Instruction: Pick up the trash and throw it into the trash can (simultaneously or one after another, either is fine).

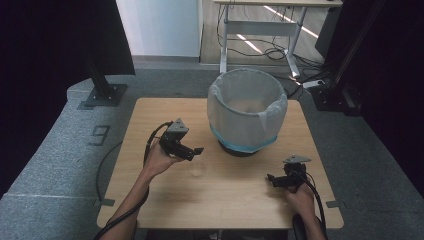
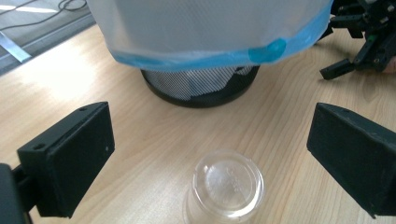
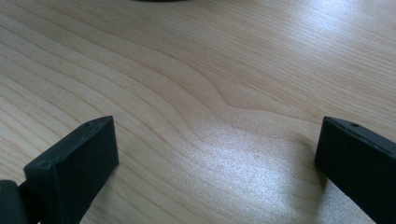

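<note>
On the wooden table (image 1: pixel 165 195), the left gripper (image 1: pixel 196 152) hangs with its jaws spread wide and nothing between them, just above a clear plastic cup (image 2: pixel 227 190) that stands upside down, base up and long axis vertical, in front of the bin. Just beyond the cup stands the black mesh bin (image 1: pixel 248 111) lined with a white bag. Farther right, the right gripper (image 1: pixel 273 179) sits low near the table's front edge, jaws likewise wide apart and empty.
</note>
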